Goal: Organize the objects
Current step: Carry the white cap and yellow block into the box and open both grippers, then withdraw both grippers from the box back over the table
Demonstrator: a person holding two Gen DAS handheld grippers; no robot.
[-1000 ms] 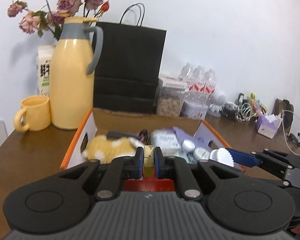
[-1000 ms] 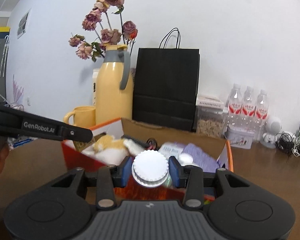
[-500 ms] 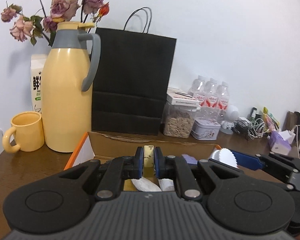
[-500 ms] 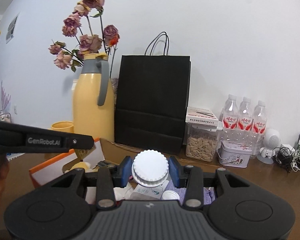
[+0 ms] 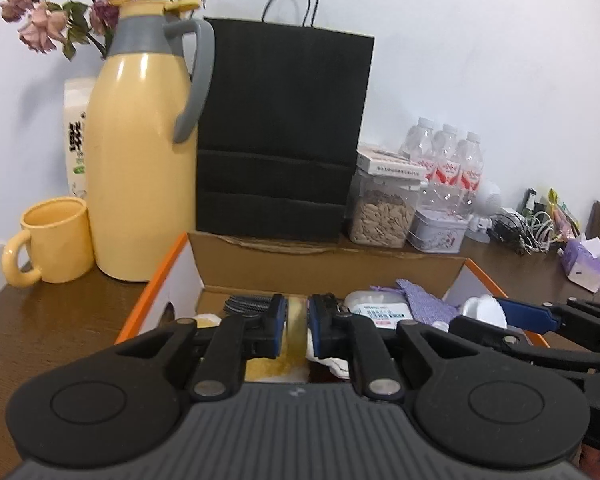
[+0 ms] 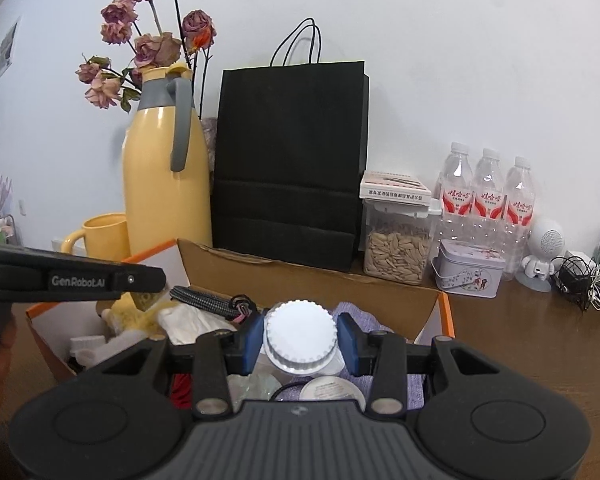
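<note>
Hovering over an open cardboard box [image 6: 312, 276] with orange edges, two hand-held grippers each carry something. The right gripper [image 6: 300, 344] is clamped by its blue pads on a white ridged bottle cap [image 6: 299, 334], the bottle below mostly hidden. The left gripper [image 5: 298, 326] is nearly closed, pinching a thin yellowish object [image 5: 298, 320] whose identity is unclear. In the left wrist view, the right gripper reaches in from 3 o'clock with the white cap at its tip. Inside the box lie a yellow plush toy [image 6: 140, 312], a black braided cord [image 6: 208, 300], a purple knitted cloth [image 5: 424, 300] and a white packet with printed label [image 5: 380, 310]. Behind the box at 12 o'clock stands a black paper bag [image 6: 292, 160]. At 10 o'clock are a yellow thermos jug [image 6: 164, 164] with dried roses [image 6: 156, 48] behind it and a yellow mug [image 5: 54, 240]. At 2 o'clock, on the brown tabletop [image 6: 540, 340], stand a clear jar of seeds [image 6: 396, 252], a small tin [image 6: 468, 268] and three water bottles [image 6: 488, 192].
</note>
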